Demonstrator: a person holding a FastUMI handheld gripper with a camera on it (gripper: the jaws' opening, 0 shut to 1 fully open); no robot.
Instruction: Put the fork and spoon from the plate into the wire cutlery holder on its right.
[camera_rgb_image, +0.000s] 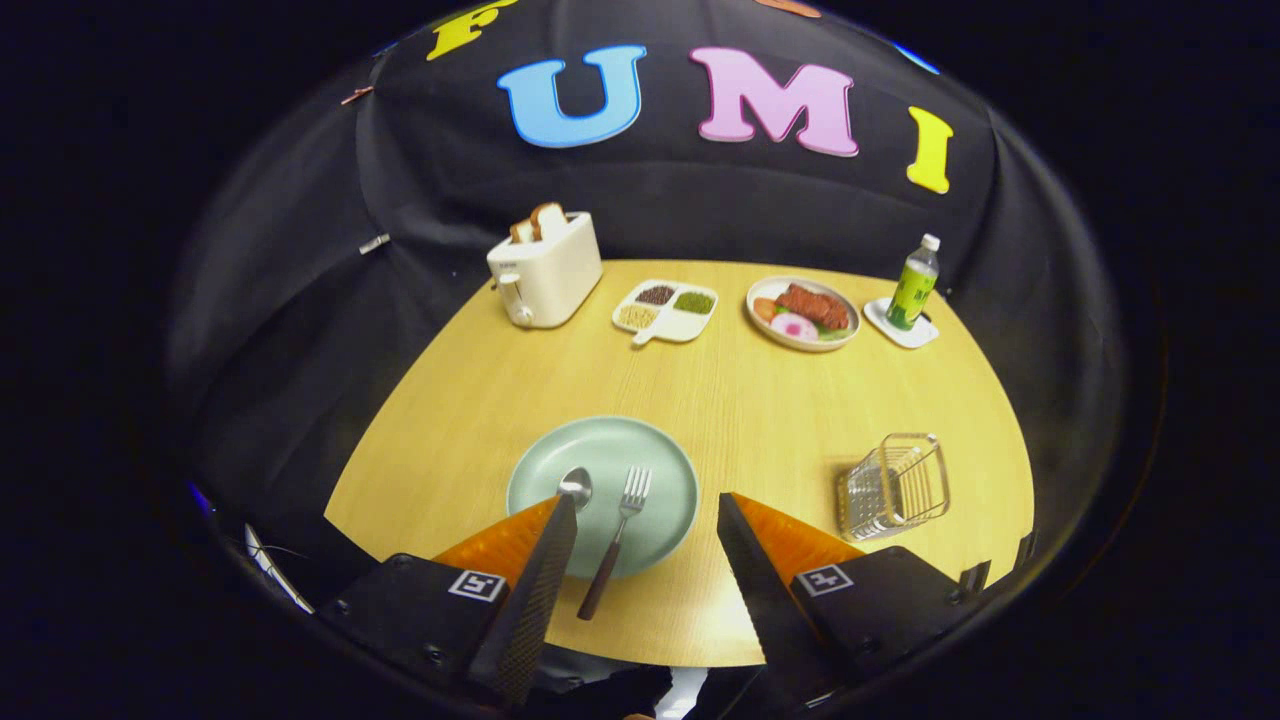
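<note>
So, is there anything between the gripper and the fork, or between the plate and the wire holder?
Nothing visible. The open gripper has the fork between its fingers on the plate, with the spoon beside it. Bare table separates the plate from the wire holder.

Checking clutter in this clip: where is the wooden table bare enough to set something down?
Bare wood lies between the pale green plate and the back row, and between that plate and the wire cutlery holder. The back is crowded: white toaster, divided tray, food plate, green bottle. The open gripper hovers over the fork.
</note>
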